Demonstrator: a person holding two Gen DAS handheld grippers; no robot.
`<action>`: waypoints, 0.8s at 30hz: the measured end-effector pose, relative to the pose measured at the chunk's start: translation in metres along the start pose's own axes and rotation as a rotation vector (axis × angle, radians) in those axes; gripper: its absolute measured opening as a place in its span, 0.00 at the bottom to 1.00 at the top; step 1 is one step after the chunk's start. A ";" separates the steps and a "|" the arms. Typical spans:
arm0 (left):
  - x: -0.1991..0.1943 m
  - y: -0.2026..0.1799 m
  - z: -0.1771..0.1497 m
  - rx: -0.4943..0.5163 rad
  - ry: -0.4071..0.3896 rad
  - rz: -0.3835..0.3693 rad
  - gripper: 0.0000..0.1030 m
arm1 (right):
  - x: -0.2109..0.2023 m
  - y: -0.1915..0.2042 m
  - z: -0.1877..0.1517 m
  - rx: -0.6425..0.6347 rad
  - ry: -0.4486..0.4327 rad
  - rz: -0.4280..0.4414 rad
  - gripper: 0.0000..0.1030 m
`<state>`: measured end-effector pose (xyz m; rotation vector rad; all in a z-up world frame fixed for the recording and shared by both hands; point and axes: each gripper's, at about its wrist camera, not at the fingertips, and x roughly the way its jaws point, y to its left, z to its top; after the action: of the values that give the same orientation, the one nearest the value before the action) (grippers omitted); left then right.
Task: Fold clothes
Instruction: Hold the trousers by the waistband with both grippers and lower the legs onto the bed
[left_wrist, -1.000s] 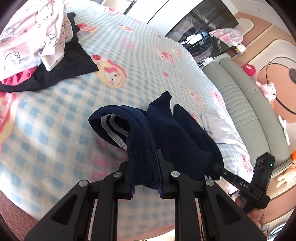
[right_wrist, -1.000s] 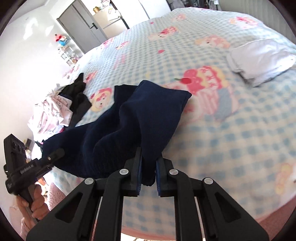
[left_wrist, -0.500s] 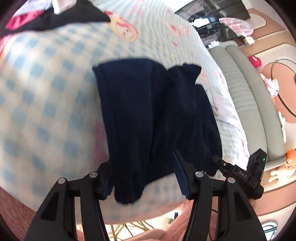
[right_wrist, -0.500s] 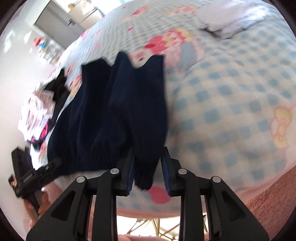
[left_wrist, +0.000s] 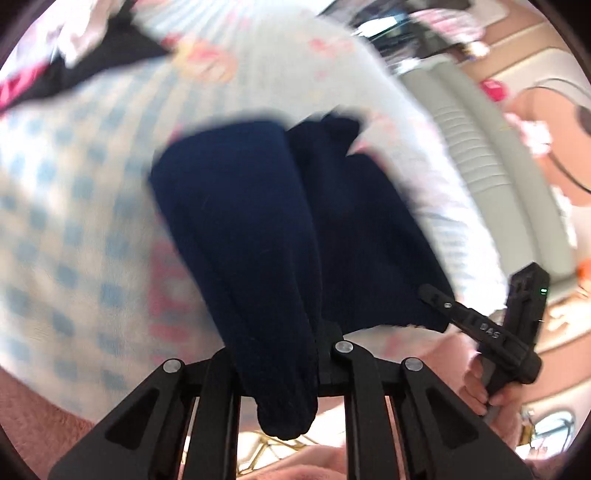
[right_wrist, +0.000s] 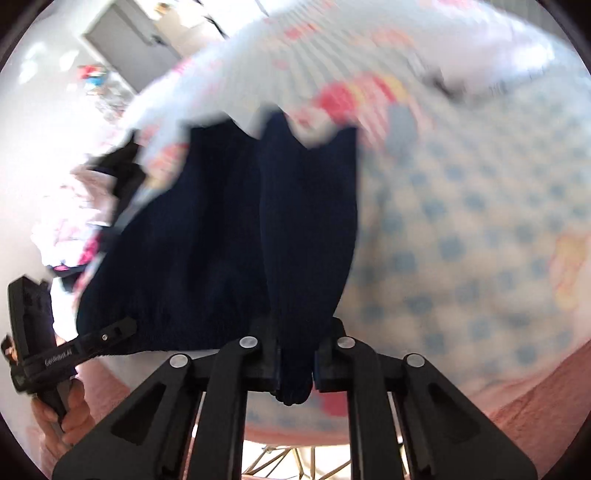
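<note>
At the near edge of the bed (left_wrist: 66, 206), two grippers pinch one dark navy garment (left_wrist: 258, 229). Its near hem is bunched in both: the left gripper (left_wrist: 277, 365) is closing on a thick roll of the cloth, and the right gripper (right_wrist: 294, 363) is clamped tight on a narrower fold. Beyond them the garment lies across the blue-checked blanket (right_wrist: 461, 221). Farther back sits one blurred heap of other clothes (right_wrist: 74, 221), and a pale sofa (left_wrist: 491, 155) stands beside the bed.
</note>
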<state>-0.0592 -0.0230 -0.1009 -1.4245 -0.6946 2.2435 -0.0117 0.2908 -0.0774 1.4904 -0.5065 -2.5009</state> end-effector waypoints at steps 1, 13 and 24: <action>-0.011 -0.008 0.004 0.030 -0.022 -0.010 0.13 | -0.015 0.008 0.003 -0.022 -0.024 0.027 0.09; 0.054 -0.003 0.090 0.059 0.136 0.141 0.13 | 0.025 -0.017 0.035 0.045 0.123 0.014 0.09; -0.104 -0.171 0.227 0.358 -0.395 0.003 0.13 | -0.178 0.047 0.185 -0.092 -0.535 0.121 0.09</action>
<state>-0.2130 0.0098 0.1575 -0.8255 -0.3719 2.5205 -0.0897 0.3417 0.1659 0.7194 -0.5284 -2.7656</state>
